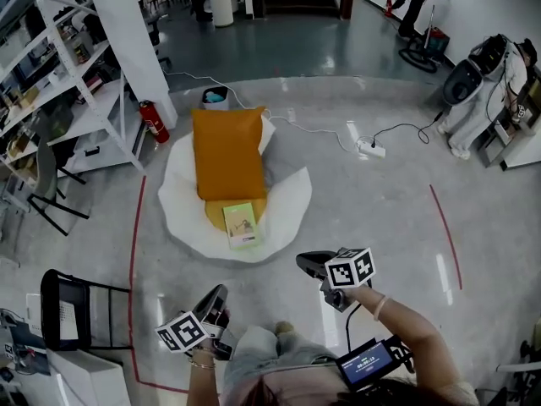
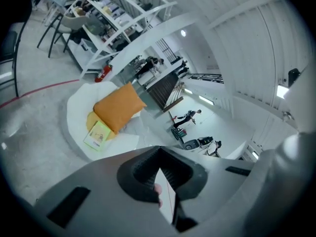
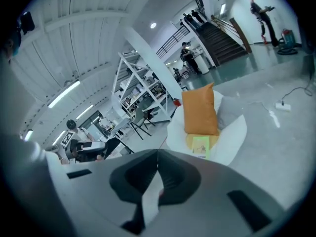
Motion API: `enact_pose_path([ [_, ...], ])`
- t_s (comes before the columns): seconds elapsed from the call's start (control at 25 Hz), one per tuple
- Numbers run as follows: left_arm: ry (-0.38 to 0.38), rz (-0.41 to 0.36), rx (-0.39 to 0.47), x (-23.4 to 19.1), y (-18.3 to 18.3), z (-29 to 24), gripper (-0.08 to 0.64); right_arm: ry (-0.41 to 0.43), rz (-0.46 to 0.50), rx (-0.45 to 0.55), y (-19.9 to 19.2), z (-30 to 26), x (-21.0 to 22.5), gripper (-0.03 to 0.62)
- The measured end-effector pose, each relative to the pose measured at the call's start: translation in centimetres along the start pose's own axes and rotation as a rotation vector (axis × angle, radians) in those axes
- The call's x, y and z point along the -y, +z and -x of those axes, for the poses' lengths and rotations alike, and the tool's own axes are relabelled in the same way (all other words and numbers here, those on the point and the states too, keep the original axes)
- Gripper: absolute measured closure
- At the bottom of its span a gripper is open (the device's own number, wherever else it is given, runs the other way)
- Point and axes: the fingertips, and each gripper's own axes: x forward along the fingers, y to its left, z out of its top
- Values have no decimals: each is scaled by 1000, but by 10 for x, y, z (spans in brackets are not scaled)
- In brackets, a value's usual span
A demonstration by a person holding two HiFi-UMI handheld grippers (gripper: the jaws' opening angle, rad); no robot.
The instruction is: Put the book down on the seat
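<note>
You hold 2: left hand-held gripper (image 1: 216,297) and right hand-held gripper (image 1: 309,264) | you have 1 book (image 1: 242,225) | 1 white seat (image 1: 182,201) | 1 orange cushion (image 1: 228,150) | 1 red fire extinguisher (image 1: 155,123), far left | 1 power strip (image 1: 370,149), far right | 1 black folding chair (image 1: 57,290), near left | 1 white shelf rack (image 1: 100,100), far left

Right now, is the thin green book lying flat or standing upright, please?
Flat: the green book lies cover-up on the yellow seat cushion.
</note>
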Motion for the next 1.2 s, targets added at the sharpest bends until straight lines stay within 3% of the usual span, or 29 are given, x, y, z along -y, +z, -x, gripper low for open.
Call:
enact_pose_path([
  [0.56,-99,-55,17,47,15,28,561,11,13,75,7,21,-54,575],
  [0.96,-76,-153,-18,54,-4,83,561,42,71,93,-31,43,-129,575],
  [1.2,-108,-192,-27,65,-25,116,561,18,96,122,-57,61,-160,577],
])
